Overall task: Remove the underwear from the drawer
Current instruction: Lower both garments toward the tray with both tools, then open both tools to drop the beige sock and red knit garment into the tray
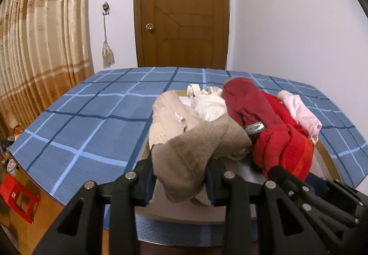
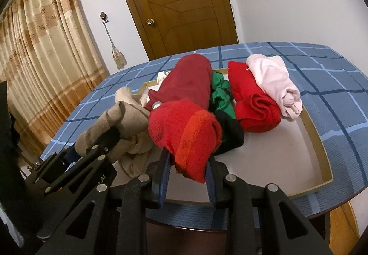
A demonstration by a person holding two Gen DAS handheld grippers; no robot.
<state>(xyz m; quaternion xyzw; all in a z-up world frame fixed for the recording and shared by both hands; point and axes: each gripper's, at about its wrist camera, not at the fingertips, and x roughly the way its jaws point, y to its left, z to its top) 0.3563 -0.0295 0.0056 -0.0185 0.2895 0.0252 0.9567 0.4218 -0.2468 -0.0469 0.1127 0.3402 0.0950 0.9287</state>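
Note:
A shallow drawer [image 2: 322, 151] with a white bottom and a wooden rim lies on the blue checked tablecloth [image 1: 80, 117]. My left gripper [image 1: 181, 172] is shut on a beige knitted garment [image 1: 191, 151], which drapes over its blue pads. To its right, my right gripper [image 2: 188, 163] is shut on a bright red knitted garment [image 2: 184, 130] just above the drawer's near edge. Rolled in the drawer lie a dark red piece [image 2: 191, 80], a green and black one [image 2: 220, 94], a red roll [image 2: 255, 105] and a pale pink one [image 2: 273, 80]. White and cream pieces [image 1: 209, 105] lie at the back left.
A brown wooden door [image 1: 181, 13] stands shut behind the table. A patterned beige curtain [image 1: 34, 47] hangs at the left, with a tassel [image 1: 107, 52] on a wall hook. A red plastic stool [image 1: 18, 197] stands on the floor at the lower left.

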